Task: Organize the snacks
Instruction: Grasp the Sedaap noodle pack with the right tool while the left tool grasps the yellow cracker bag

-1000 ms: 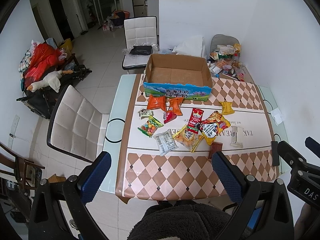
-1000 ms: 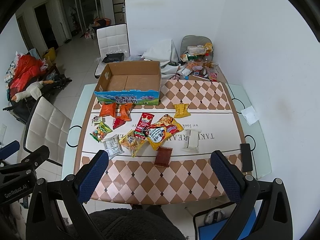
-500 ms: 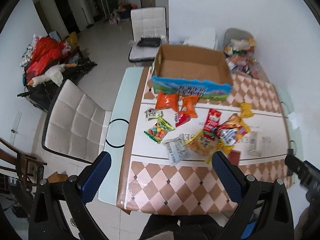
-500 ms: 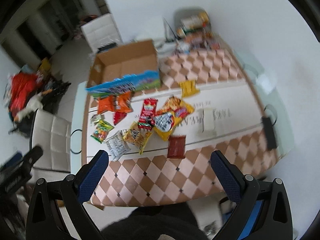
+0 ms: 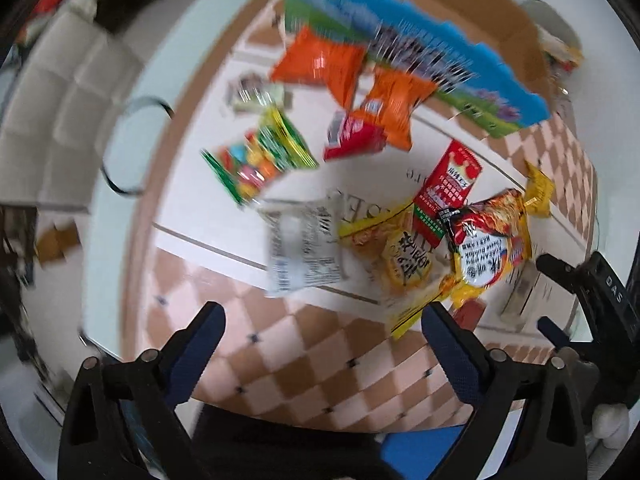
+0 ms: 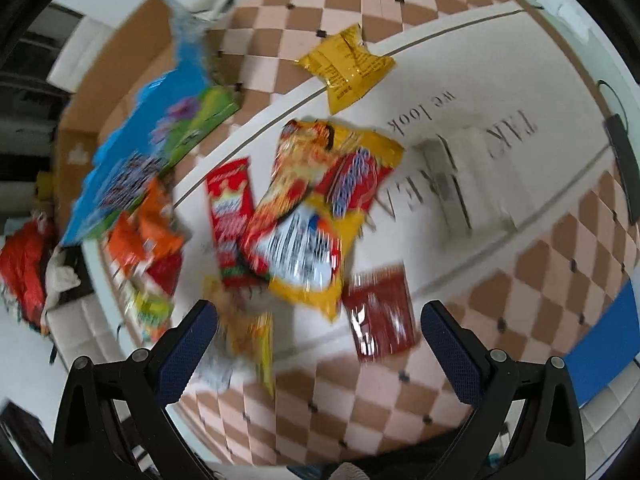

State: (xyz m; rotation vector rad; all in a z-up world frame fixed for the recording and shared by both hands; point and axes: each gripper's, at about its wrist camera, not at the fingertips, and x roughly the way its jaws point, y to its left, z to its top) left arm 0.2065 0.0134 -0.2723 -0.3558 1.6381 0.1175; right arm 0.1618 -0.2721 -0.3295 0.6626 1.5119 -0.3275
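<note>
Orange packets [image 5: 320,60] are lying just beside the cardboard box [image 5: 432,12] on the checked surface [image 5: 320,360]; your left hand-held gripper [image 5: 320,340] is hanging open and empty above the white packet [image 5: 300,248]. In the right view, your right hand-held gripper [image 6: 316,344] is also gaping empty, near the dark red packet [image 6: 380,312]. I think you are only beginning: next, choose one packet.

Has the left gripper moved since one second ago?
Yes. The left gripper has come down and forward toward the table; the snacks and cardboard box look much nearer.
</note>
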